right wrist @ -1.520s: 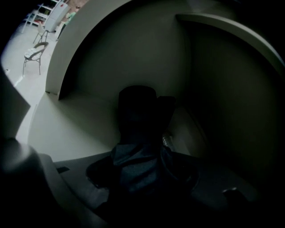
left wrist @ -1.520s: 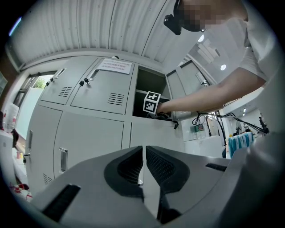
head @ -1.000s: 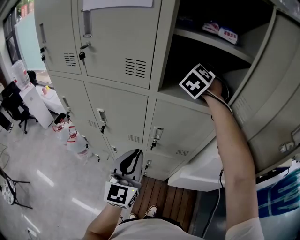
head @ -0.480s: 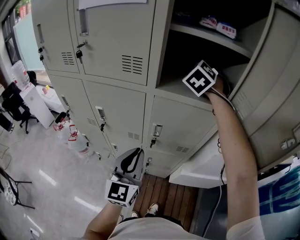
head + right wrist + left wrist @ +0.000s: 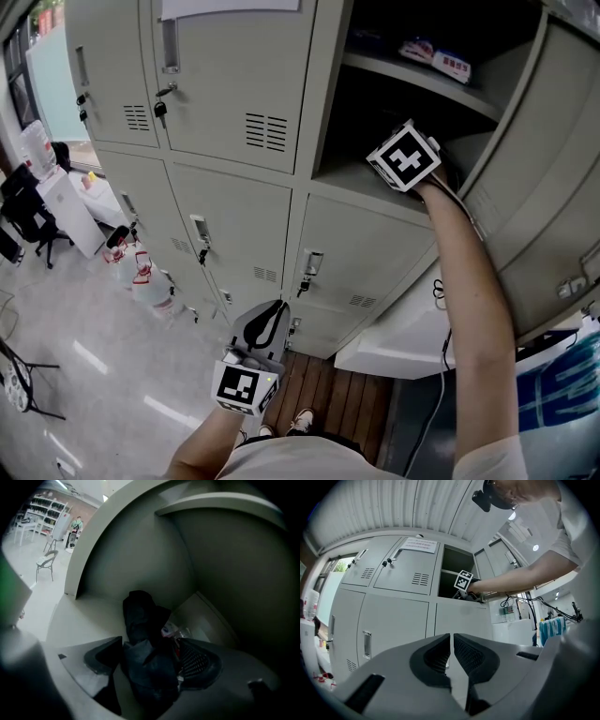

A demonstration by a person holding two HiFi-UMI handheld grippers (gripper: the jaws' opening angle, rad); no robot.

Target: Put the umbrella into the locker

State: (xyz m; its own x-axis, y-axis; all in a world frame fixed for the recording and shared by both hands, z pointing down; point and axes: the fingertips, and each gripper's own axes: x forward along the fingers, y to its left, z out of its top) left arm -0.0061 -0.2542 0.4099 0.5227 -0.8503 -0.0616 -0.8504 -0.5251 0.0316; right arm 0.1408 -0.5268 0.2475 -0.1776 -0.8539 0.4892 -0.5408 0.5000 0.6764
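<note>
The dark folded umbrella (image 5: 140, 616) lies on the floor of the open locker compartment (image 5: 361, 176), its length running away toward the back wall. My right gripper (image 5: 150, 648) reaches into that compartment and points down at it. Its jaws are opening, and the near end of the umbrella sits between them without being squeezed. From the head view only the right gripper's marker cube (image 5: 405, 157) and the forearm show at the locker mouth. My left gripper (image 5: 262, 323) hangs low before the lower lockers, shut with nothing in it (image 5: 452, 644).
The compartment's door (image 5: 544, 187) stands swung out at the right. A shelf above holds small packets (image 5: 436, 56). Closed locker doors (image 5: 234, 84) fill the left. Water bottles (image 5: 141, 272) and a chair (image 5: 28, 211) stand on the floor; a wooden mat (image 5: 328, 394) lies below.
The right hand's marker cube has rolled and shifted slightly at the locker mouth. The left gripper has stayed where it was.
</note>
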